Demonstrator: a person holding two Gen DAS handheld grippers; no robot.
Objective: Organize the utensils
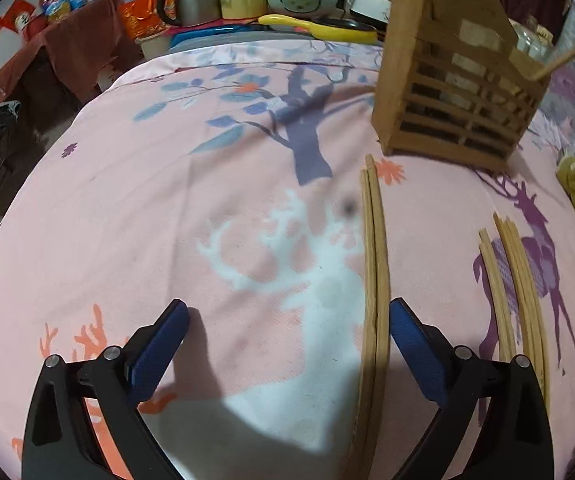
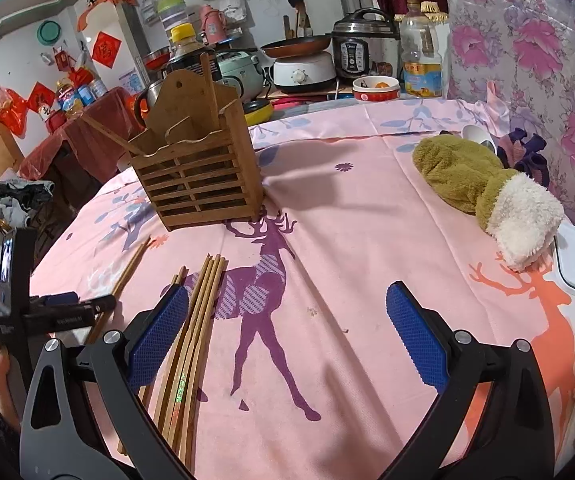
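The left gripper (image 1: 287, 328) hangs over the pink deer-print cloth (image 1: 167, 220) with its blue-padded fingers (image 1: 159, 344) spread wide, a pair of wooden chopsticks (image 1: 375, 280) lying just inside the right pad. The right gripper (image 2: 287, 332) is likewise spread and holds nothing, a bundle of wooden chopsticks (image 2: 195, 328) beside its left pad. All the sticks run lengthwise away from the cameras, towards the slatted wooden utensil holder (image 2: 199, 176). Only the right view shows the green plush toy (image 2: 479, 184) fully.

pink deer-print cloth (image 2: 367, 240), tan chopsticks (image 2: 191, 344), blue pads (image 2: 415, 340)
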